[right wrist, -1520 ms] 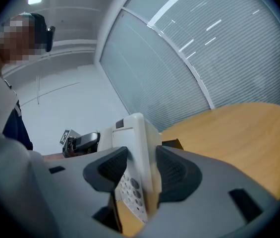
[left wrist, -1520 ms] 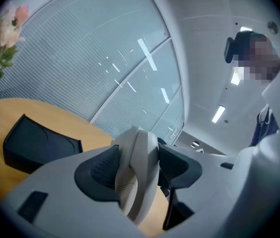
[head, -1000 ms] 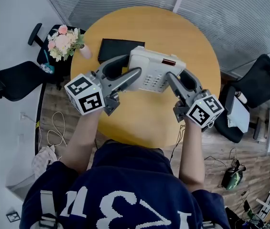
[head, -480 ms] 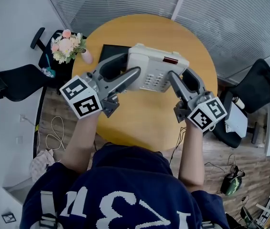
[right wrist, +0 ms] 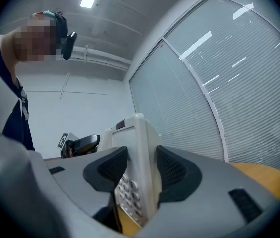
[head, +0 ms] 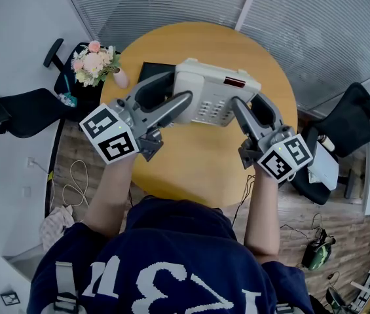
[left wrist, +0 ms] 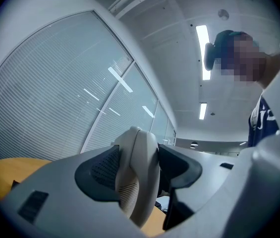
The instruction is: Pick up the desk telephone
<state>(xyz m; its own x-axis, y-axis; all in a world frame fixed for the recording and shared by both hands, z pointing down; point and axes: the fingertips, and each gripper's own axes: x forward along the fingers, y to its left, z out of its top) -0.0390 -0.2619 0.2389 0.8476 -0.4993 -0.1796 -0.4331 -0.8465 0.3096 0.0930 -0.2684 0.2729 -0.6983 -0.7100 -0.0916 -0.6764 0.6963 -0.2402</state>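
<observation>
Desk telephone [head: 214,93] hangs over the far half of the round table [head: 198,165], apparently clear of it. Left gripper [head: 179,89] clamps its left edge, right gripper [head: 245,101] its right edge. Likely a rigid, slick plastic shell of moderate weight. The handset may slide, so level side grips suit it.

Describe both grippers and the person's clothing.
The left gripper and right gripper have grey curved bodies and black dimpled pads, each with a white cube of black square markers. The person wears a navy short-sleeved shirt with white print.
</observation>
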